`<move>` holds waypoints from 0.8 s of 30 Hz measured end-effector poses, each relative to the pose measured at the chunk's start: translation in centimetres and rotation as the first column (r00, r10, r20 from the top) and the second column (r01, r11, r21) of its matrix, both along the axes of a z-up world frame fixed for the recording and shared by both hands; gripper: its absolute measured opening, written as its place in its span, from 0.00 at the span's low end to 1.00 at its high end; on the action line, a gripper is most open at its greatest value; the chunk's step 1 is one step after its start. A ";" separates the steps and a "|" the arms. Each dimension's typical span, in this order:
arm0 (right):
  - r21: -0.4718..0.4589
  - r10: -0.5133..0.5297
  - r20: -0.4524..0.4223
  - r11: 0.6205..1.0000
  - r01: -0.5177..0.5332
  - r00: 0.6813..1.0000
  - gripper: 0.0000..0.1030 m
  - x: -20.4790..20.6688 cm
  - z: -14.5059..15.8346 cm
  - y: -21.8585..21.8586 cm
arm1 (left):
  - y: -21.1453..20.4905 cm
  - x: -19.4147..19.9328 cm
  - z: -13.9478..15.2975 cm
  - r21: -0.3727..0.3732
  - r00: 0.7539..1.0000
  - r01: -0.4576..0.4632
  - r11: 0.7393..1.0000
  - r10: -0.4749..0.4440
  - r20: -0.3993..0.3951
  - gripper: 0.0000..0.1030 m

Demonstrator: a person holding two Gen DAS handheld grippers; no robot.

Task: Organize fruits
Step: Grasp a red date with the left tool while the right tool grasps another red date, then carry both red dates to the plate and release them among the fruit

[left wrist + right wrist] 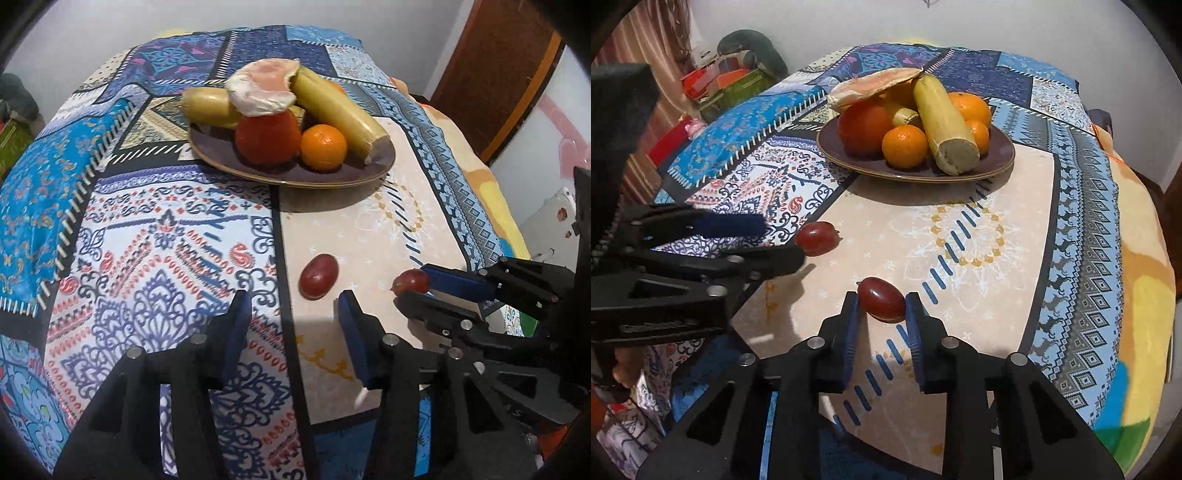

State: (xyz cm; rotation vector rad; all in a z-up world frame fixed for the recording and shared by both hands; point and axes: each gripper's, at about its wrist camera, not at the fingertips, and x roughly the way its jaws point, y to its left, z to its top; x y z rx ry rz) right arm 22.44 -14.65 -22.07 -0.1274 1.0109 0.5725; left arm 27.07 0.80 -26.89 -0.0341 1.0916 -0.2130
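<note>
left gripper (291,306) open above cloth | near grape (318,276) free | right gripper (419,288) clamps far grape (410,281)

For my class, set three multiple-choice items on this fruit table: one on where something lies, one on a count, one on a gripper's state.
1. Where do the red grapes lie?
A. On the plate
B. On the tablecloth, nearer the grippers than the plate
C. On the floor

2. How many red grapes are off the plate?
A. One
B. Two
C. Four

3. How does the right gripper stand?
A. Closed on a grape
B. Wide open over the plate
C. Holding a banana

Answers:
1 B: both grapes rest on the tablecloth, short of the plate.
2 B: the near grape and the far grape.
3 A: the right gripper has its pads against the near grape's sides.
</note>
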 end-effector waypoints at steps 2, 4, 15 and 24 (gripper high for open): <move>0.009 -0.006 0.003 1.000 0.006 1.000 0.22 0.0 0.1 -0.2 | -0.5 0.3 -0.1 0.004 1.000 0.016 1.000 -0.016 0.002 0.43; 0.021 -0.019 0.006 1.000 0.019 1.000 0.22 0.0 0.2 -0.5 | -0.8 0.7 -0.3 0.007 1.000 0.015 1.000 -0.015 0.001 0.38; 0.033 -0.057 0.025 0.998 0.057 0.998 0.22 0.7 0.8 -1.2 | -0.8 1.6 -0.3 -0.039 1.000 0.008 0.999 -0.007 0.008 0.20; 0.032 -0.036 0.101 0.999 0.033 0.994 0.22 2.6 3.0 0.1 | 2.0 1.7 2.6 -0.057 0.995 -0.047 0.997 0.051 0.082 0.20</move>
